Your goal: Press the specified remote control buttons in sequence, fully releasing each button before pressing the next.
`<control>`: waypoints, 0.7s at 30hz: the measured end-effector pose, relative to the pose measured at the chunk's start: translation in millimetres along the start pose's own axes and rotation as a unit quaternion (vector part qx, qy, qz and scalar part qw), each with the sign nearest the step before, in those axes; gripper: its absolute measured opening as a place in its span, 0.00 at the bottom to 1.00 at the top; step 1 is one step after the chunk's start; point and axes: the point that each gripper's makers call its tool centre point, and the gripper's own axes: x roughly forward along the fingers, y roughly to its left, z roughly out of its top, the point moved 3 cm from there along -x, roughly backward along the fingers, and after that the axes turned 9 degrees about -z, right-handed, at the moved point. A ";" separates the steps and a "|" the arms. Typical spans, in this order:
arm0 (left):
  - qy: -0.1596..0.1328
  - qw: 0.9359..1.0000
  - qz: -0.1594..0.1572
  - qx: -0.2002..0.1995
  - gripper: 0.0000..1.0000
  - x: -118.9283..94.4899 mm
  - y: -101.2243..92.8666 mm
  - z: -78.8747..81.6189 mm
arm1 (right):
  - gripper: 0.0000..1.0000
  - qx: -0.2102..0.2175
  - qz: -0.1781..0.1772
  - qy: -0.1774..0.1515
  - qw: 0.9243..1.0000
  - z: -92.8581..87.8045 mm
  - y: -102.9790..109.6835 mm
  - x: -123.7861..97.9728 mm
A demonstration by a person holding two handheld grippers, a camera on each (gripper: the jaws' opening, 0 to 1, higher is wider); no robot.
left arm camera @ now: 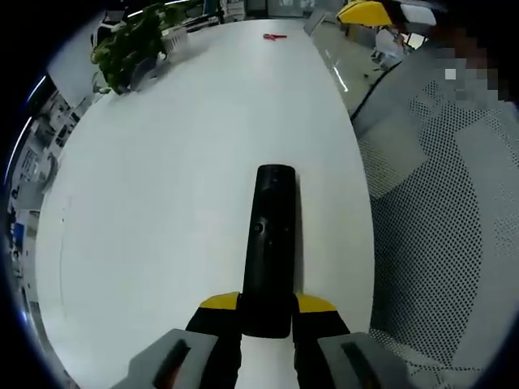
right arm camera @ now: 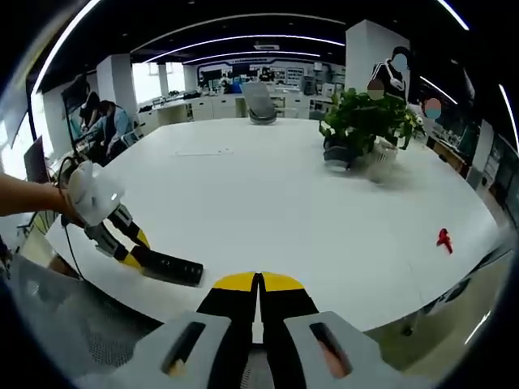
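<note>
A long black remote control (left arm camera: pixel 270 243) points away over the white table (left arm camera: pixel 178 178), its near end held between the yellow-tipped jaws of my left gripper (left arm camera: pixel 268 306), which is shut on it. In the right gripper view the same remote (right arm camera: pixel 172 268) lies low at the table's near edge, gripped by the left gripper (right arm camera: pixel 134 251) in a person's hand. My right gripper (right arm camera: pixel 259 284) is shut, jaws together with nothing between them, above the table's front edge and right of the remote.
A potted plant (right arm camera: pixel 361 130) stands at the far right of the table (right arm camera: pixel 268 194), and a small red object (right arm camera: pixel 443 239) lies near the right edge. Office chairs, desks and seated people fill the background. A mesh chair (left arm camera: pixel 438 235) sits beside the table.
</note>
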 end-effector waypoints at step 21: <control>-0.024 0.999 -0.009 -0.027 0.22 21.1 -41.3 -6.7 | 0.00 -0.002 0.031 0.014 0.999 -1.6 9.2 0.7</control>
